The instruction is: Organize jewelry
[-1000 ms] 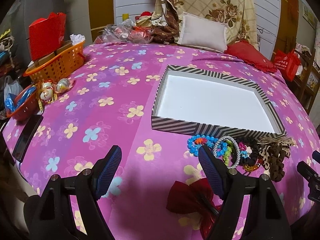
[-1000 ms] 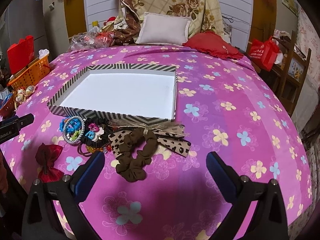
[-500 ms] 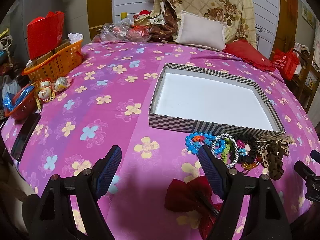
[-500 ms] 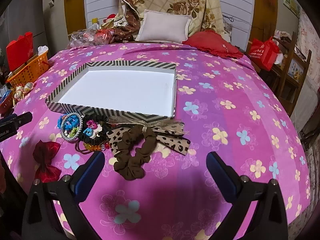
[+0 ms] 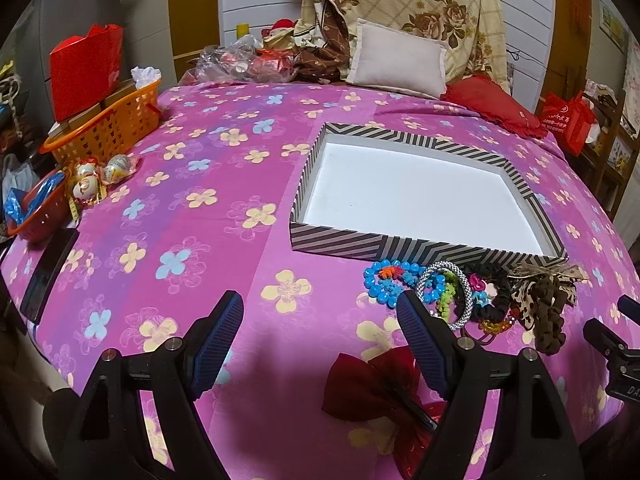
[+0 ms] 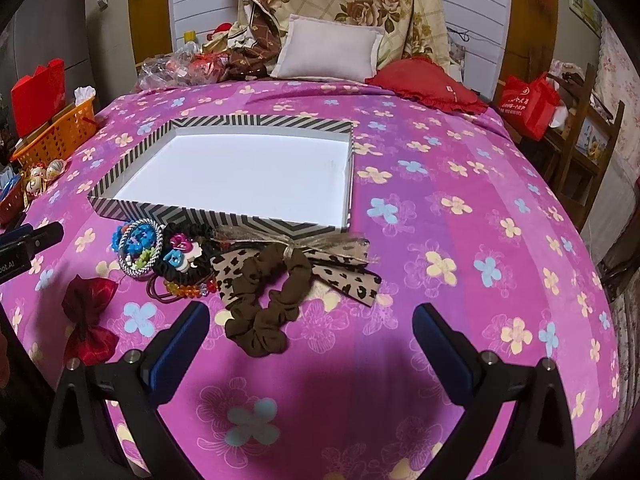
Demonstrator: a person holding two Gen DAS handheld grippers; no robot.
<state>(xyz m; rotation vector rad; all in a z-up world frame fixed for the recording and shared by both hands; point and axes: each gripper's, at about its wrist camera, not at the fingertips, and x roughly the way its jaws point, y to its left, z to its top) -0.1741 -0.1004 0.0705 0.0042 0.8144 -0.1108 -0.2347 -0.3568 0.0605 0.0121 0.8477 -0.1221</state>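
Observation:
A shallow striped box (image 5: 400,246) (image 6: 224,216) with an empty white inside lies on the pink flowered bed. In front of it is a pile: blue bead bracelet (image 5: 384,280), silver bangle (image 5: 460,296) (image 6: 138,252), black scrunchie (image 6: 192,256), brown scrunchie (image 6: 272,300) (image 5: 550,316), leopard bow (image 6: 344,276). A red bow (image 5: 372,388) (image 6: 86,320) lies nearer. My left gripper (image 5: 320,336) is open and empty, left of the pile. My right gripper (image 6: 310,340) is open and empty, just before the brown scrunchie.
An orange basket (image 5: 108,124) (image 6: 56,132), red bag (image 5: 86,68) and wrapped eggs (image 5: 100,180) sit at the left bed edge. Pillows (image 5: 396,60) (image 6: 332,48) lie at the head. A red bag (image 6: 528,100) and wooden chair (image 6: 588,152) stand right.
Both grippers have edged slightly forward toward the pile; the box and jewelry appear a little nearer. Nothing was gripped or moved.

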